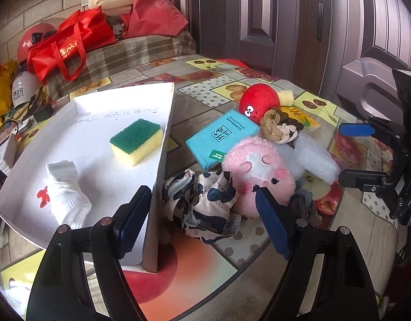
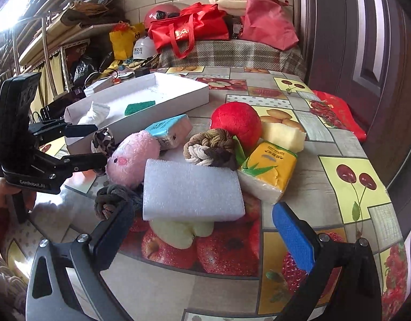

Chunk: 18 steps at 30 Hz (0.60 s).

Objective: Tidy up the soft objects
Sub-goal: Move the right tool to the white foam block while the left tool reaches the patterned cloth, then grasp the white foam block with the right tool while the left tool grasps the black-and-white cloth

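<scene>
- The left hand-held gripper (image 1: pixel 202 208) stands open with nothing pressed between its pads; the spotted cloth (image 1: pixel 205 206) lies bunched on the desk (image 1: pixel 259 256) in the gap between the fingers, just beside the near wall of the white box (image 1: pixel 157 187).
- The right hand-held gripper (image 2: pixel 202 230) is also open and empty, poised over the white foam block (image 2: pixel 192 190), which rests on a pale yellow soft piece (image 2: pixel 176 232).
- Probable step: the left closes on the spotted cloth and lifts it over the wall into the box. Bite into the thick of the bunch, not a loose edge, or it may trail and snag on the wall.
- The pink plush (image 1: pixel 259 171) touches the cloth; keep the right-side finger clear of its fur so it is not dragged along.
- Inside the box a white sock (image 1: pixel 66 195) and a green-and-yellow sponge (image 1: pixel 137 141) already lie apart; bare floor between them suits the drop.
- Further back wait a blue tissue pack (image 1: pixel 221 139), a braided rope knot (image 1: pixel 277 128), a red plush ball (image 1: pixel 259 99) and a yellow tissue pack (image 2: pixel 267 168).
</scene>
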Available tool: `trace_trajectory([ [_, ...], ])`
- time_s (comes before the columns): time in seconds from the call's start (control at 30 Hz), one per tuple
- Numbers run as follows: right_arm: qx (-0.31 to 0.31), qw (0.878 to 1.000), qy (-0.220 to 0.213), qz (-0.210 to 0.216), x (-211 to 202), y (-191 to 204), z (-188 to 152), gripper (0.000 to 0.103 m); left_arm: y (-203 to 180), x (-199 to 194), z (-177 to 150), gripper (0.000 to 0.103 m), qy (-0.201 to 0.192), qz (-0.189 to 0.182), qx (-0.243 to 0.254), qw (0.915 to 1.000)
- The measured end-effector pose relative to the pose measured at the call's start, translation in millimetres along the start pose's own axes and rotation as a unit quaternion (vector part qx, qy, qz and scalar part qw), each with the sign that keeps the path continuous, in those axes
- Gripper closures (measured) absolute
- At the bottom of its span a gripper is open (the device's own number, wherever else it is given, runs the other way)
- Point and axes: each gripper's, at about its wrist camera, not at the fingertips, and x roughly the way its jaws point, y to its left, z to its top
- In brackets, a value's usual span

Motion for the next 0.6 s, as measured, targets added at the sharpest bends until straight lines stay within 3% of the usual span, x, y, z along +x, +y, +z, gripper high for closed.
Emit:
trace_trajectory([
  [0.2,-0.091,0.992,0.039,-0.078,21,24,3,0.0,-5,4,1,0.024,0.008,0.0,0.012,0.9999],
  [0.37,-0.166,0.978,0.018,-0.124,22,45,2,0.003,-7,0,1,0.024,-0.001,0.001,0.019,0.9998],
  [0.47,-0.188,0.973,-0.001,-0.136,20,48,7,0.027,-7,-3,2,0.041,-0.008,0.001,0.021,0.9998],
  [0.53,-0.183,0.974,0.003,-0.131,22,45,10,0.059,-7,-5,2,0.048,-0.015,0.002,0.021,0.9997],
  [0.6,-0.168,0.979,0.005,-0.119,22,40,12,0.07,-9,-9,1,0.05,-0.026,0.005,0.022,0.9994],
])
